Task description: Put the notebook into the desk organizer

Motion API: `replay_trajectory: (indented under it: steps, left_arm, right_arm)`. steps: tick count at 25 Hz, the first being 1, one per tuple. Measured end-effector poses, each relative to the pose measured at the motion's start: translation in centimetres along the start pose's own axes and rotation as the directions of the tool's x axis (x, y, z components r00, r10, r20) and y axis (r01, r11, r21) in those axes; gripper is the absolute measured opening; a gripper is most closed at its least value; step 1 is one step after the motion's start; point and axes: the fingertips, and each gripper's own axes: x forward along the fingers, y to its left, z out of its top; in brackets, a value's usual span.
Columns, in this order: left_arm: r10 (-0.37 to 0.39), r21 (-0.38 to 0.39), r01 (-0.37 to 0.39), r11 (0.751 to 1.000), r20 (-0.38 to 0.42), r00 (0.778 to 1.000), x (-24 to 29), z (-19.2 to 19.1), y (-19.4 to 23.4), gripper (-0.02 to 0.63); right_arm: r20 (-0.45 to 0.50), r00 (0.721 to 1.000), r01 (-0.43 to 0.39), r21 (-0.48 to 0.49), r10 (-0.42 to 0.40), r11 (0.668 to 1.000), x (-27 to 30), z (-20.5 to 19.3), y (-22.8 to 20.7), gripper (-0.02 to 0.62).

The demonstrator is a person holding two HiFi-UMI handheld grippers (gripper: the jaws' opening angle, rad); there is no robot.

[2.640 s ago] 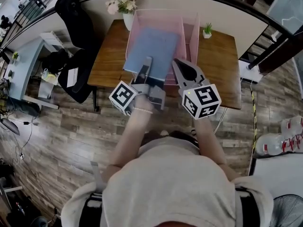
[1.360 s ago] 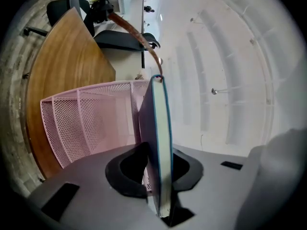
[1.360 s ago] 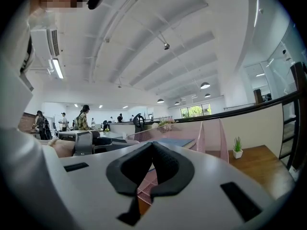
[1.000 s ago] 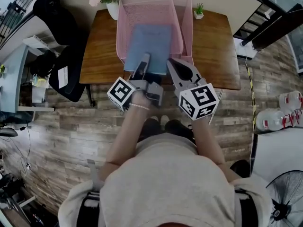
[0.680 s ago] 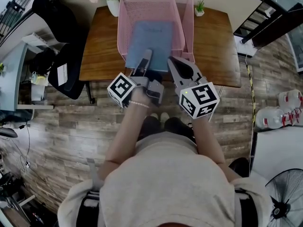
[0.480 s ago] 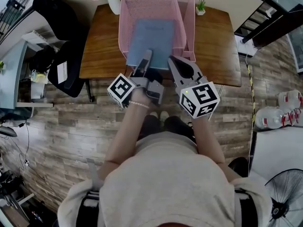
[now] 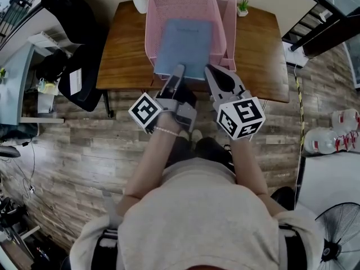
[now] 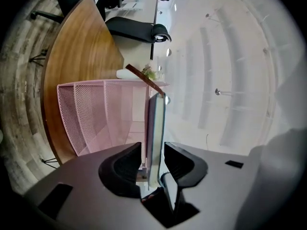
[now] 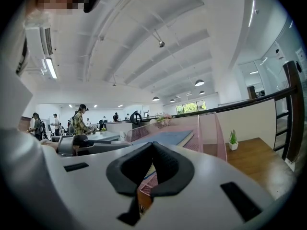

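Left gripper view, left claw (image 8: 152,148) closing around notebook (image 8: 156,121), right claw (image 9: 152,146) closed, empty.

Pink metal-mesh organizer (image 7: 151,34), matt blue notebook (image 7: 184,46), smooth wooden desk (image 7: 124,55)

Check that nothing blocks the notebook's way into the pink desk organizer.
Nothing visible does. The notebook already lies inside the desk organizer's wide compartment. The left gripper's jaws are closing, with the notebook's near edge between them but not yet pressed.
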Motion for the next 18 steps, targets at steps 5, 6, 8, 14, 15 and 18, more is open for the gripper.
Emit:
replay_trajectory:
  steps: [5,6,8,14,15,18]
  left_arm:
    - [-0.005,-0.005,0.005,1.0,-0.028,1.0,-0.1,-0.9,-0.8,0.132]
    - [0.003,-0.001,-0.003,1.0,-0.035,0.999,0.0,-1.0,-0.8,0.115]
    - [0.03,0.019,-0.029,0.999,-0.044,0.999,0.1,-1.0,-0.5,0.049]
    - [0.046,0.045,-0.044,0.998,-0.031,0.998,0.5,-0.9,-0.1,0.043]
    - [0.047,0.046,-0.046,0.998,-0.026,0.999,0.6,-0.9,-0.1,0.043]
    - [0.078,0.056,-0.078,0.995,0.0,0.997,0.7,-0.5,0.4,0.043]
  right_arm:
    - [0.006,1.0,-0.003,0.0,0.003,1.0,0.1,0.3,0.4,0.002]
    - [0.007,1.0,-0.004,-0.001,0.004,1.0,0.1,0.3,0.4,0.002]
    - [0.008,1.0,-0.004,-0.003,0.004,1.0,0.2,0.4,0.4,0.002]
    - [0.017,1.0,0.004,-0.015,-0.004,1.0,0.1,0.8,0.1,0.002]
    - [0.02,1.0,0.005,-0.018,-0.005,1.0,0.1,0.9,0.1,0.002]
    - [0.024,1.0,0.006,-0.026,-0.006,1.0,0.3,1.2,-0.1,0.002]
